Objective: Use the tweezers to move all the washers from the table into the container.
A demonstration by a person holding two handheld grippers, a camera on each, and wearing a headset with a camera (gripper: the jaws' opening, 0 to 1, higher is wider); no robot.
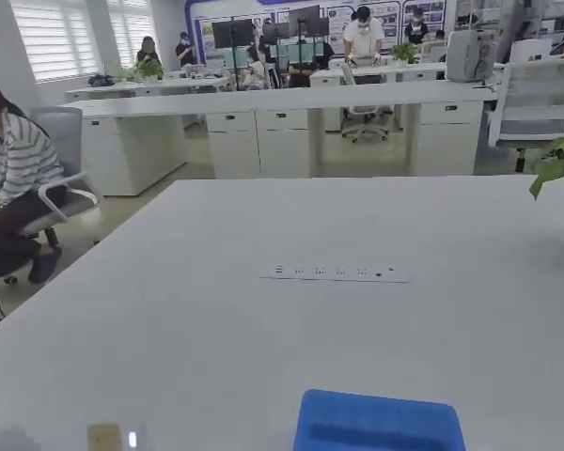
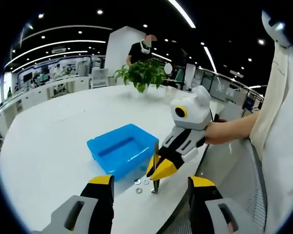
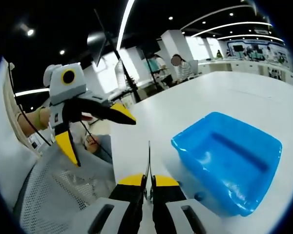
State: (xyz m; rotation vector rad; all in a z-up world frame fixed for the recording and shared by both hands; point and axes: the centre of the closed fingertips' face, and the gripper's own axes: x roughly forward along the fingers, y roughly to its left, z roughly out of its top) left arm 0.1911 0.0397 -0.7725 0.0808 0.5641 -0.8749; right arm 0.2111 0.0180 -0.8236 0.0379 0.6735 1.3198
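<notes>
A blue container [image 1: 376, 423] sits on the white table [image 1: 263, 329] near its front edge. In the left gripper view it [image 2: 124, 148] lies just beyond several small washers [image 2: 139, 190] on the table. My right gripper [image 2: 158, 171] comes in from the right, shut on thin metal tweezers [image 2: 155, 170] whose tips point down by the washers. In its own view my right gripper [image 3: 148, 183] clamps the tweezers [image 3: 149, 163], with the container [image 3: 229, 158] to the right. My left gripper [image 2: 151, 181] is open and holds nothing; it [image 3: 95, 131] hovers at left, jaws spread.
A flat power strip [image 1: 334, 273] lies mid-table. A potted plant [image 2: 144, 73] stands at the table's far side, its leaves [image 1: 559, 164] at the right edge. A seated person [image 1: 9, 178] is at left. The table edge [image 2: 185, 195] runs close beside the washers.
</notes>
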